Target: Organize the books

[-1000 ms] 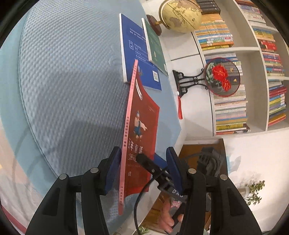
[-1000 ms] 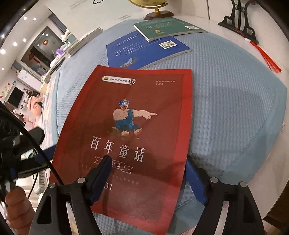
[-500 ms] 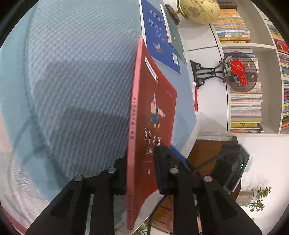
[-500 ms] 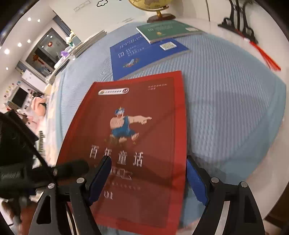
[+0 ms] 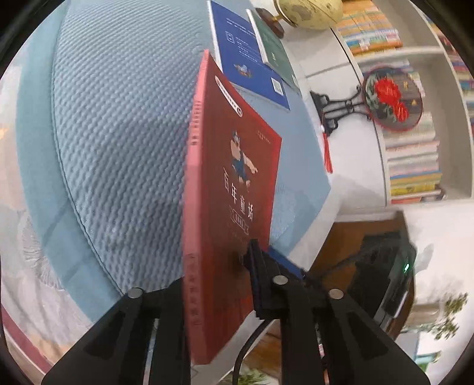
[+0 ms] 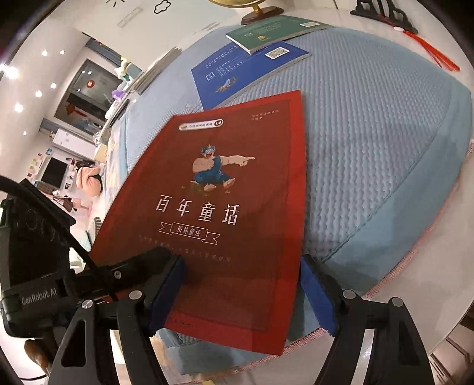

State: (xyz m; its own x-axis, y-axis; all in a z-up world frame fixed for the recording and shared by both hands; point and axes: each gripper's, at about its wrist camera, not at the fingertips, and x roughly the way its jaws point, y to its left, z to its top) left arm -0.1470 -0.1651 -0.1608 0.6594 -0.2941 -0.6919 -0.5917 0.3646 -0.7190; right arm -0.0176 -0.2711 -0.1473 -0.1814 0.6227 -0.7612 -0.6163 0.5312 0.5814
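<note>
A red book [image 5: 237, 183] with a cartoon figure rests on the light blue quilted pad [image 5: 118, 118], its spine side raised. My left gripper [image 5: 216, 281] is shut on the near end of that spine side. In the right wrist view the left gripper [image 6: 166, 257] has one finger on the red book [image 6: 225, 189]. My right gripper [image 6: 243, 275] straddles the book's near end with its jaws closing. One blue pad [image 6: 169, 284] hangs over the cover, the other sits by the right edge, and neither clearly presses. Beyond lie a blue book [image 6: 246, 71] and a green book [image 6: 272, 32].
In the left wrist view the blue book [image 5: 246, 50] and green book [image 5: 272, 44] lie at the pad's far side by a globe [image 5: 308, 11]. A round embroidered fan on a black stand [image 5: 388, 100] stands on the white table. Filled bookshelves [image 5: 414, 165] are behind it.
The left gripper's jaws went from open around the red book's spine edge to shut on it. The book's spine side has tilted up and come closer. The right gripper shifted slightly.
</note>
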